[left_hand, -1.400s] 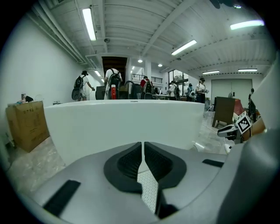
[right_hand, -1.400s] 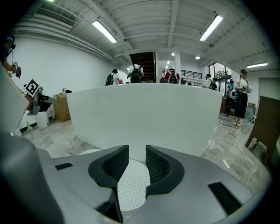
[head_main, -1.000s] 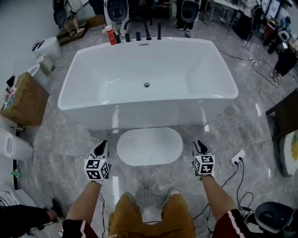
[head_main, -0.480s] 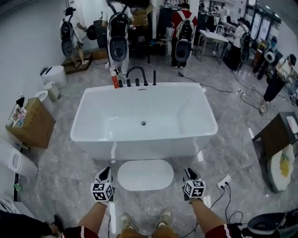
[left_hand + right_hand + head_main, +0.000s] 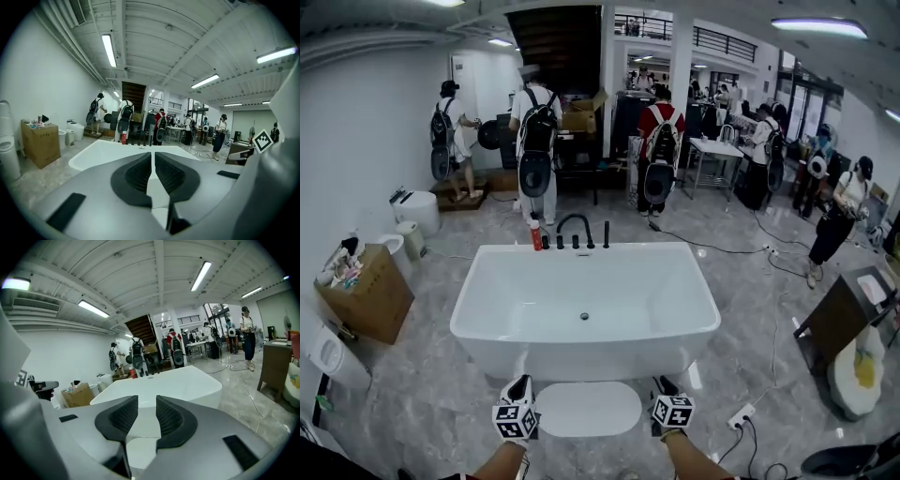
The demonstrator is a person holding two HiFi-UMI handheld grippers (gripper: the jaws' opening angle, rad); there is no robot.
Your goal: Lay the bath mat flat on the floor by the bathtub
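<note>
The white bath mat lay flat on the grey floor, just in front of the bathtub, between your two grippers. Your left gripper stood just off its left end and your right gripper just off its right end. Both were released, jaws parted on nothing.
</note>
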